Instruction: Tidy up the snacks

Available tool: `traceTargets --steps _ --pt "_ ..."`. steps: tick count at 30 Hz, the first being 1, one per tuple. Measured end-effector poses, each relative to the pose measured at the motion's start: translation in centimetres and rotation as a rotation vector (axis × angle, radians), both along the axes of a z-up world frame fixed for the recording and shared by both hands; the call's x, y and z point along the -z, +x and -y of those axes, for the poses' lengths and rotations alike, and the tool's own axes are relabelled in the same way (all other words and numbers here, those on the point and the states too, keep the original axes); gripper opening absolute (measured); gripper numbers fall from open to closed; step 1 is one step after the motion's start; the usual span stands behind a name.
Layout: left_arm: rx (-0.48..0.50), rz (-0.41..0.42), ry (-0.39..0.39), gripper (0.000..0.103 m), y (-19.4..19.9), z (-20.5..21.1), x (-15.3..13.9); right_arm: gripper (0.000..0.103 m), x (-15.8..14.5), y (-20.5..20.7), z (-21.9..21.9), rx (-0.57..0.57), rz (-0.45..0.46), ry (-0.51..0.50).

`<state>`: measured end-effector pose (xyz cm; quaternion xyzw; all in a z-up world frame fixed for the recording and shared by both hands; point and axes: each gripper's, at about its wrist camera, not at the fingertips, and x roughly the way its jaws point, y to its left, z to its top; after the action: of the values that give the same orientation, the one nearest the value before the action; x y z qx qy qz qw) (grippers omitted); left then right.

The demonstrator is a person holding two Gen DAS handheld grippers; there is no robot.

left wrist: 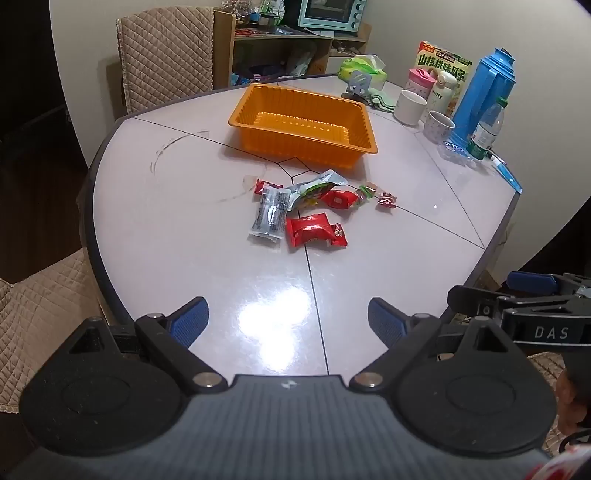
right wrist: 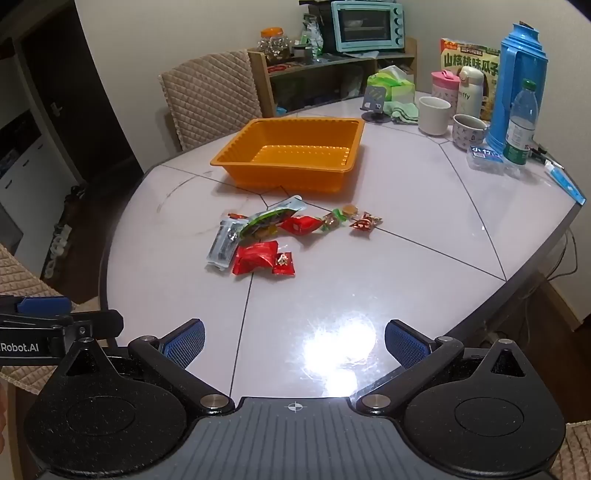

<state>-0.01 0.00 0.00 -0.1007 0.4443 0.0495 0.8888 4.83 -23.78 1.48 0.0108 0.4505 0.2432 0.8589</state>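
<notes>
An empty orange tray stands at the middle back of the white table. In front of it lies a loose pile of snacks: a big red packet, a small red packet, a clear grey packet, a green pouch, another red packet and small candies. My left gripper and right gripper are both open and empty, over the table's near edge, well short of the snacks.
At the back right stand a blue thermos, a water bottle, cups, a seed box and a tissue pack. Quilted chairs flank the table. A shelf with a toaster oven is behind.
</notes>
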Motion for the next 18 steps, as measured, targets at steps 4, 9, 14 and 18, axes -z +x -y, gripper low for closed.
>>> traceTargets --steps 4,9,14,18 --pt "-0.001 -0.001 0.002 0.092 -0.01 0.00 0.02 0.103 0.00 0.04 -0.03 0.002 0.000 -0.002" --pt "-0.001 -0.002 0.003 0.092 0.01 0.02 0.01 0.103 -0.02 0.08 -0.08 0.001 0.001 -0.003" --pt "-0.001 -0.002 0.000 0.092 0.01 0.00 0.01 0.103 -0.04 0.10 -0.13 0.000 0.001 -0.003" --pt "0.000 -0.002 -0.001 0.092 0.02 0.01 0.03 0.103 -0.08 0.10 -0.19 0.001 0.001 -0.004"
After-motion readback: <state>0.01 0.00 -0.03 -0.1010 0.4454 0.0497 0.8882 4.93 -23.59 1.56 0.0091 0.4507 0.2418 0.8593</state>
